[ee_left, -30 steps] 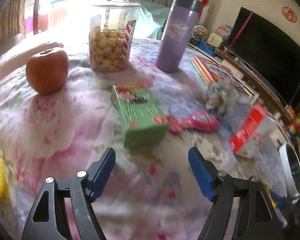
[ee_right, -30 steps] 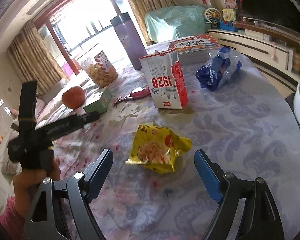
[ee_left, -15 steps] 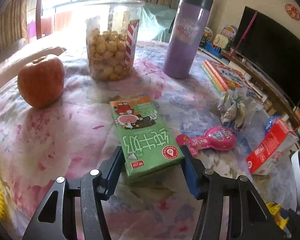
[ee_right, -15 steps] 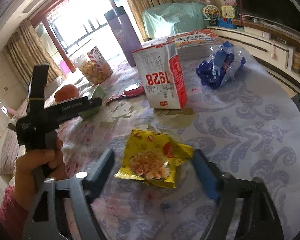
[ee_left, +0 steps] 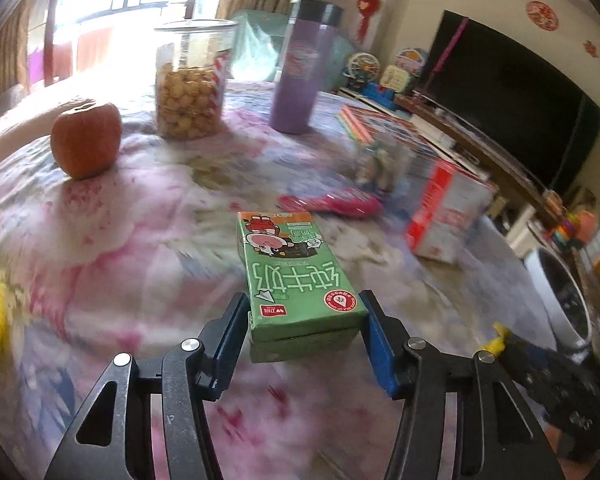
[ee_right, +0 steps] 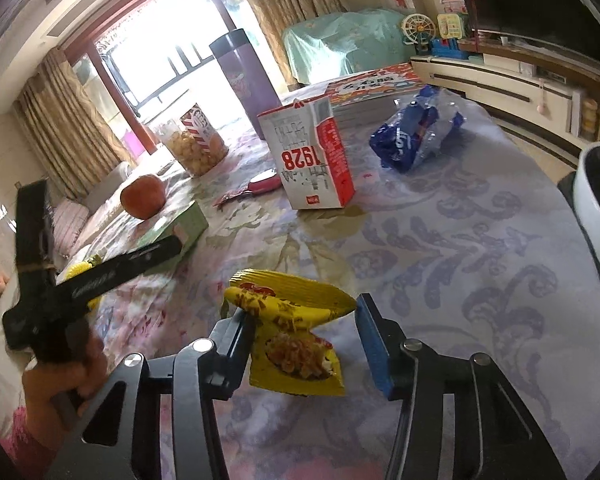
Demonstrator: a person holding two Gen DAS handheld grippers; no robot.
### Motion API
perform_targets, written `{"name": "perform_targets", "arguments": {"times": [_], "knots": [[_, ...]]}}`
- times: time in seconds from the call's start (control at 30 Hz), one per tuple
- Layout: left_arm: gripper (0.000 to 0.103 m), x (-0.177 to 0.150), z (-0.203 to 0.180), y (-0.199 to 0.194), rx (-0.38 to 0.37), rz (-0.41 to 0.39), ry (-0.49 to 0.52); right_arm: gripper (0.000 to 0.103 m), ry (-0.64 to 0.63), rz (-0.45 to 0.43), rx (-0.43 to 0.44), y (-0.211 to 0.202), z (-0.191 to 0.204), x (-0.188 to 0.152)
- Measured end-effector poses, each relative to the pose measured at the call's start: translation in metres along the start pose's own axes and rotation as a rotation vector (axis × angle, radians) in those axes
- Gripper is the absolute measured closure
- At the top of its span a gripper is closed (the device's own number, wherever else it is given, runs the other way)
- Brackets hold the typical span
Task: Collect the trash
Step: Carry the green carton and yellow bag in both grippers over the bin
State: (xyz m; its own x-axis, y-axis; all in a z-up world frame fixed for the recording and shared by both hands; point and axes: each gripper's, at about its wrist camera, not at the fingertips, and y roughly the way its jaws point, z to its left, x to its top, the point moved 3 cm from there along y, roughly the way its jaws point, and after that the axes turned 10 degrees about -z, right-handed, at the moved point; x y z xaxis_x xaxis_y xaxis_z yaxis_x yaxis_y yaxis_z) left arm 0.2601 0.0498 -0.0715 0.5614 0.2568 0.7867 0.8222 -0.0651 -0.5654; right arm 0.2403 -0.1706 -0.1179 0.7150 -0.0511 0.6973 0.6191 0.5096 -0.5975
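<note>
Both grippers are picking up litter from the cloth-covered bench (ee_right: 480, 240): the left gripper (ee_left: 304, 330) has its jaws clamped on a green milk carton (ee_left: 296, 280), while the right gripper's (ee_right: 306, 344) jaws have just been closing around a crumpled yellow snack bag (ee_right: 296, 332) at the bench's near edge. Next, each piece likely needs carrying right to the white bin (ee_right: 598, 184).

Table (ee_right: 480, 248) under a cloth, pink flowers at frame left, lilac scrolls at right. On it, right wrist view: white-and-red carton (ee_right: 310, 152) upright at centre; blue crumpled bag (ee_right: 416, 132) upper right; books (ee_right: 374, 82) behind carton; purple flask (ee_right: 242, 76) and snack jar (ee_right: 198, 140) upper centre-left; apple (ee_right: 143, 196) left; pink wrapper (ee_right: 256, 185) beside carton; yellow coil (ee_right: 78, 270) at left edge.
</note>
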Motion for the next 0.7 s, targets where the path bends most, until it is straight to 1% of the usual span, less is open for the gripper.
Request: {"name": "perform_targets", "arguments": {"times": [0.2, 0.33, 0.7], "knots": [[0.049, -0.013, -0.019, -0.023, -0.047, 0.005, 0.034, 0.053, 0.009, -0.004, 0.008, -0.016, -0.003, -0.006], [0.049, -0.017, -0.033, -0.033, -0.082, 0.008, 0.055, 0.053, 0.022, -0.032, -0.003, -0.032, -0.011, -0.005], [0.05, -0.031, -0.095, -0.04, -0.196, 0.021, 0.142, 0.053, 0.071, -0.108, -0.09, -0.075, -0.053, 0.005]]}}
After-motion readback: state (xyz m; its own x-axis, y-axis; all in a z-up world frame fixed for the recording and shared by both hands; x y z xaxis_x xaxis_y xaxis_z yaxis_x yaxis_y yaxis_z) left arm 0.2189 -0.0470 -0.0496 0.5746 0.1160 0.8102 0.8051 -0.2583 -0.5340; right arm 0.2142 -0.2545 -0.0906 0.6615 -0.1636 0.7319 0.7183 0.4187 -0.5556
